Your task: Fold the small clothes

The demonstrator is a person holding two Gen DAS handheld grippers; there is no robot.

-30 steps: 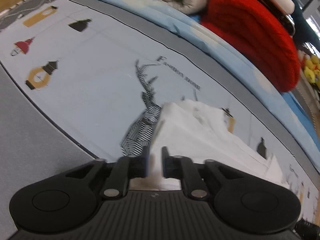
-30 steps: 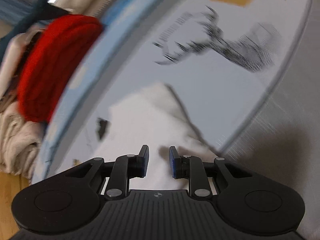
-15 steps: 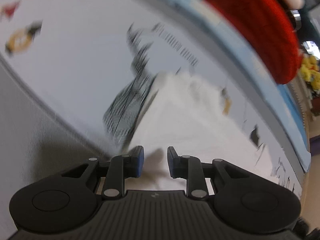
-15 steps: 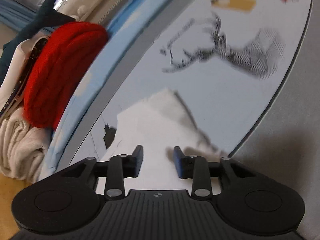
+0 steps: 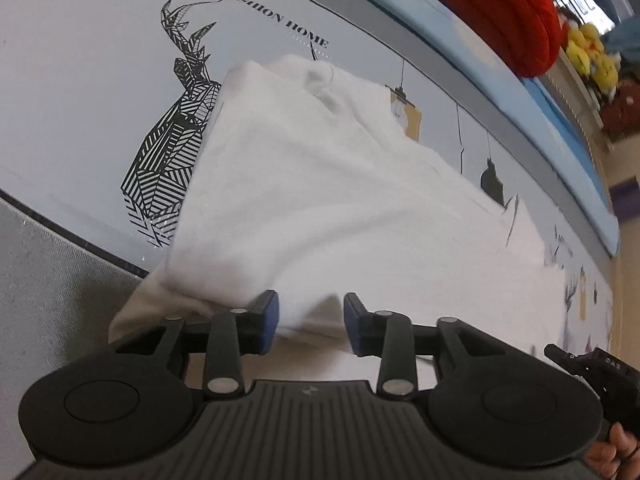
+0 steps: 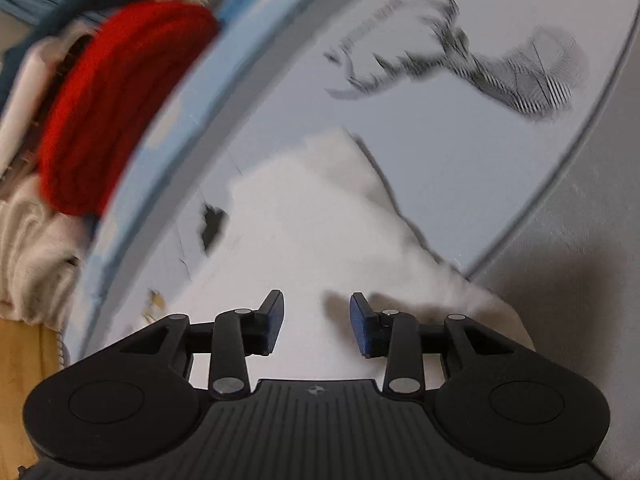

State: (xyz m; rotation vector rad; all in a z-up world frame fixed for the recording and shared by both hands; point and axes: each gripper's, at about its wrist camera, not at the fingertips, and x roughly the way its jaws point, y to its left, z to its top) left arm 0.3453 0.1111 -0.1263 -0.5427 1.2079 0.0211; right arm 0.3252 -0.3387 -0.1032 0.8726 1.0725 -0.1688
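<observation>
Ahead of left tool (image 5: 311,316), white garment (image 5: 320,184)

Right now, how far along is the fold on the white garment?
Done: white garment lies on the printed sheet with a fold doubled over at its near-left edge. In hand: nothing; left gripper and right gripper both open over its near edge. Left: remaining folds, though final shape is hard to judge.

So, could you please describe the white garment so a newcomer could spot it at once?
Find the pale grey printed sheet with the black striped deer. The white garment lies just right of that deer, partly covering it. It is the only plain white cloth there, unlike the red knit behind.
</observation>
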